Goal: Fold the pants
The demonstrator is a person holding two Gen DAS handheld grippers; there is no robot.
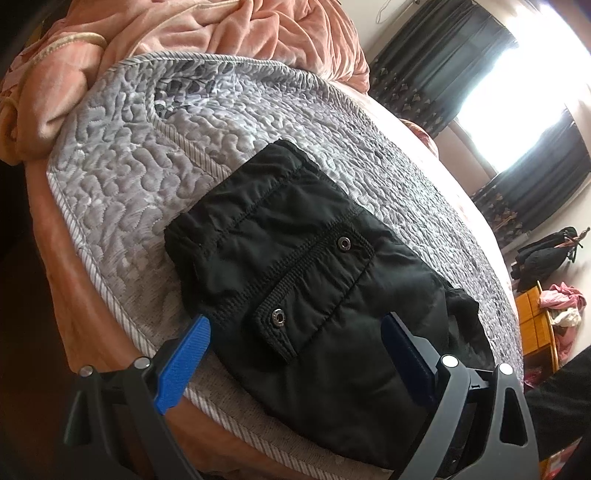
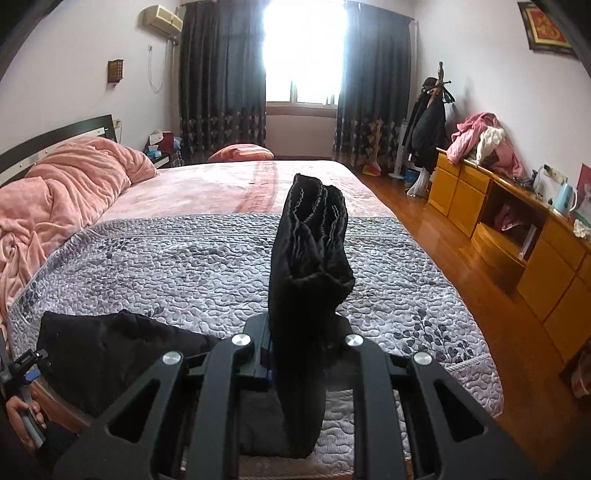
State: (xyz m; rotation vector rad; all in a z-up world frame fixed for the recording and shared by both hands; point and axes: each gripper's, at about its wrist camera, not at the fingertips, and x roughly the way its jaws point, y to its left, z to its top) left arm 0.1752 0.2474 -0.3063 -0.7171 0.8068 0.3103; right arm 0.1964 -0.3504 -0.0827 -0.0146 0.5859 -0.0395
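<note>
Pants (image 1: 303, 280) on quilt (image 1: 122, 177) near bed edge, long axis along it. Left gripper (image 1: 295, 332) spread wide over waistband. Right gripper (image 2: 299, 339) clamps leg ends, sticking up. Quilt bare beyond.

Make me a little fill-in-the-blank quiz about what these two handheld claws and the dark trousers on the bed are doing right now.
1. The right gripper is clamped on a bundle of ____ fabric pants.
2. The left gripper, with blue fingers, is ____, holding nothing.
3. The pants lie on a grey quilted bedspread beside a rumpled ____ plush blanket.

Missing words: black; open; pink
</note>
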